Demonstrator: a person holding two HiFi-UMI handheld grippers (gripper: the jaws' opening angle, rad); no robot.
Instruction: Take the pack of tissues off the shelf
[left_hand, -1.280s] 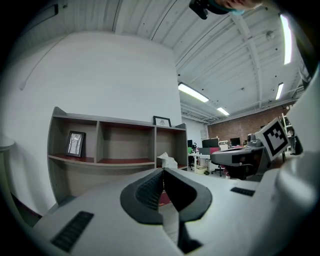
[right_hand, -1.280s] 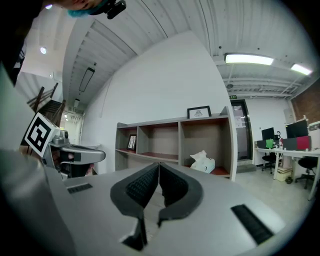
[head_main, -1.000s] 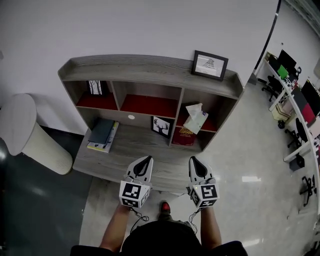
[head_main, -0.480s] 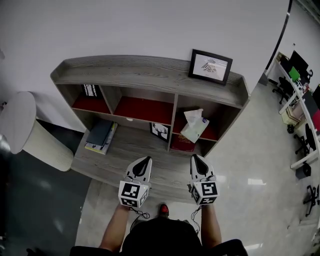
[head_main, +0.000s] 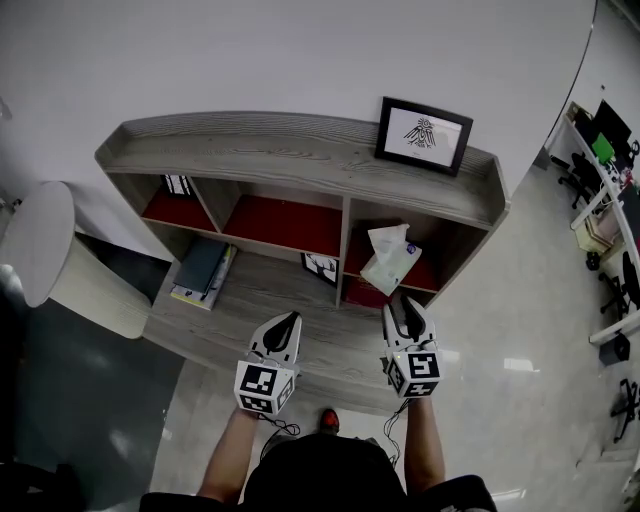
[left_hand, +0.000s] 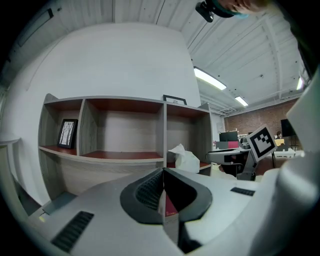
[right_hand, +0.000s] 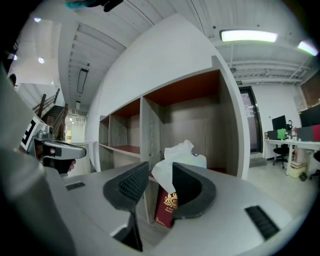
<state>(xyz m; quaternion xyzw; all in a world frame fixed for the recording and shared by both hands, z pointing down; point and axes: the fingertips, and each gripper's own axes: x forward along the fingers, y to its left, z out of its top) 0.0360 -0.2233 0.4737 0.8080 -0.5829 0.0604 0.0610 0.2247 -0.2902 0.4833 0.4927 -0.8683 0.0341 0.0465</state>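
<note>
The left forearm (head_main: 230, 462) and right forearm (head_main: 424, 455) reach forward side by side, each holding its gripper roughly level. The left gripper (head_main: 289, 320) has its jaws pressed together. The right gripper (head_main: 405, 302) sits slightly further ahead. Its jaws have just been opening and stand apart, gripping nothing.

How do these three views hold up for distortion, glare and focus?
Head view: fisheye bows the shelf, bright glare patches on the floor, focus sharp. Left gripper view: dark round vignette, shelf walls curve, the near gripper slightly soft. Right gripper view: ceiling lamp blown out, tissues crisp.
</note>
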